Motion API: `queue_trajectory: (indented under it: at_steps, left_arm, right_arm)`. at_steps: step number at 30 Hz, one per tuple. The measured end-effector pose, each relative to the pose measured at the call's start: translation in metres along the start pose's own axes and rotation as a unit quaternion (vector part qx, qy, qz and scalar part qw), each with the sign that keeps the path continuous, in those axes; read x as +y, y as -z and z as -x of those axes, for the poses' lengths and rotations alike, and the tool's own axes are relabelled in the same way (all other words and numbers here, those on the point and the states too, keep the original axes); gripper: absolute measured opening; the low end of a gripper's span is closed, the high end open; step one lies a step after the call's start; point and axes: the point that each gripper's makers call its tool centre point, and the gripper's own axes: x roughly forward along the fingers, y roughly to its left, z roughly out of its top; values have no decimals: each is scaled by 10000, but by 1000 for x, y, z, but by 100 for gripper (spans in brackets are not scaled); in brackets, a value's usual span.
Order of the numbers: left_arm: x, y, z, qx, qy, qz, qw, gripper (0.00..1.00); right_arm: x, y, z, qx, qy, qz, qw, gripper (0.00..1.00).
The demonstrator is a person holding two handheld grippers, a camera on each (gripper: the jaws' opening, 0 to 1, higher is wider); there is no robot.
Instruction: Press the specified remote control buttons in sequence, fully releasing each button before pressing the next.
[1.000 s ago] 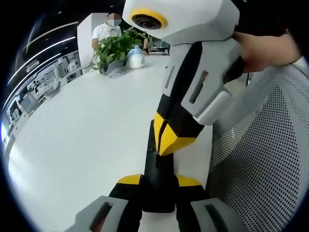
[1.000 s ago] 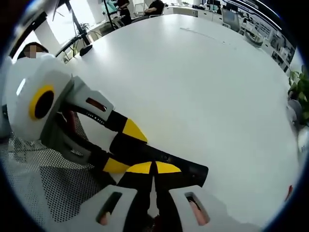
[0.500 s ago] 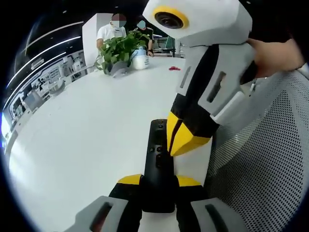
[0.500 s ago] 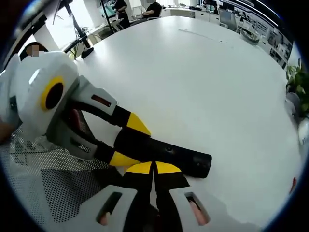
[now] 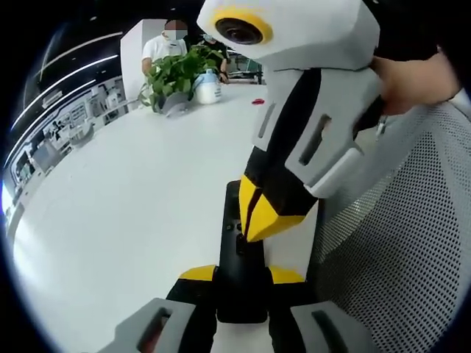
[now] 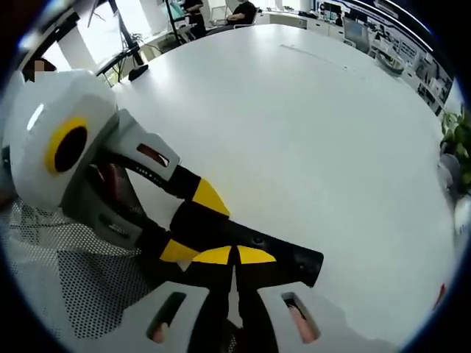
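Left gripper (image 5: 241, 278) clamps the black remote control's (image 5: 237, 276) near end on the white table (image 5: 125, 213), right gripper (image 5: 259, 220), jaws together, tip on its buttons, covering its middle; potted plant (image 5: 171, 73) far left, mesh chair (image 5: 401, 250) right.

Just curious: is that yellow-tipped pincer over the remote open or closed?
Closed: the right gripper has its yellow tips pressed together, pointing down onto the black remote control.
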Motion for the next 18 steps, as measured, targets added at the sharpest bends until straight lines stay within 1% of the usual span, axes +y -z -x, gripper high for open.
queue_trajectory:
  at_steps: [2,4,8,14,18]
  left_arm:
    - [-3,-1,-1,20,63,-67,10000,25]
    - [-2,-1,-1,56,59,-81,9999,25]
    - [-3,-2,-1,61,73,-77,9999,25]
    - [-3,-3,-2,41,89,-89,9999,25]
    - [-4,-3,-3,39,88,-93,9999,25]
  right_arm:
    - [1,-1,-2,-8,-25,35,10000,0]
    - [0,-2,-2,-13,-50,35,10000,0]
    - [-1,-1,-1,-11,-139,-89,9999,0]
    - [6,0,-1,66,-290,-58,9995,0]
    - [6,0,-1,70,-218,66,9997,0]
